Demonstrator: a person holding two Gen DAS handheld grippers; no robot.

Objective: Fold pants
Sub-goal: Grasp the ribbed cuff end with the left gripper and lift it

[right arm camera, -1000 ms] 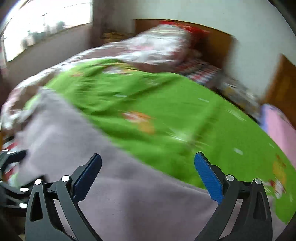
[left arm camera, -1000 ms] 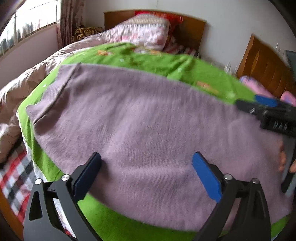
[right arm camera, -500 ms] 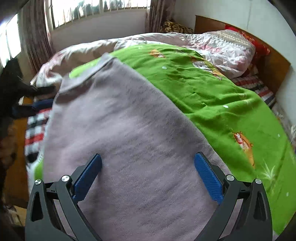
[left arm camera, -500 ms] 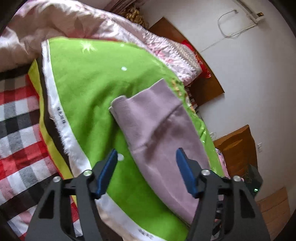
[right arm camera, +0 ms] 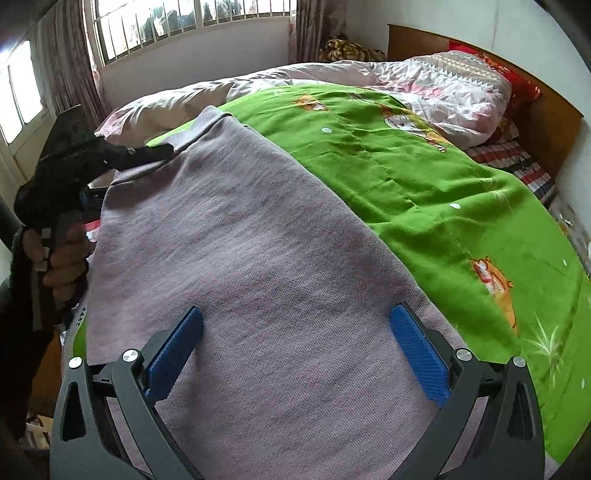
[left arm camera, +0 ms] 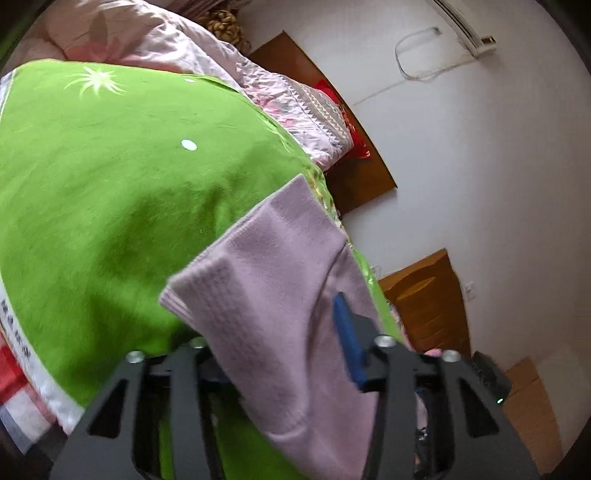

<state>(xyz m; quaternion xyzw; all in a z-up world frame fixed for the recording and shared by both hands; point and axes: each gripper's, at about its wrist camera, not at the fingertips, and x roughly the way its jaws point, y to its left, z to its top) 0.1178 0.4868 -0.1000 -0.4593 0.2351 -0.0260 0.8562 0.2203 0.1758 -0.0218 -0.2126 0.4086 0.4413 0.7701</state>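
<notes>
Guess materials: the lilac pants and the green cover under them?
Pants: soft matte knit, likely cotton or wool blend; fine ribbing shows, denser at the cuff. Green cover: fleecy or brushed blanket, probably synthetic; short fuzzy nap, printed cartoon animals.

Soft daylight from the windows (right arm camera: 192,22), strong fisheye bending, dark vignetted corners.

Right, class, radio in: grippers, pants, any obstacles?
Left gripper has just been closing around the lilac knit pants' ribbed end. Right gripper open above them. Nothing obstructing on green fleece blanket.
</notes>
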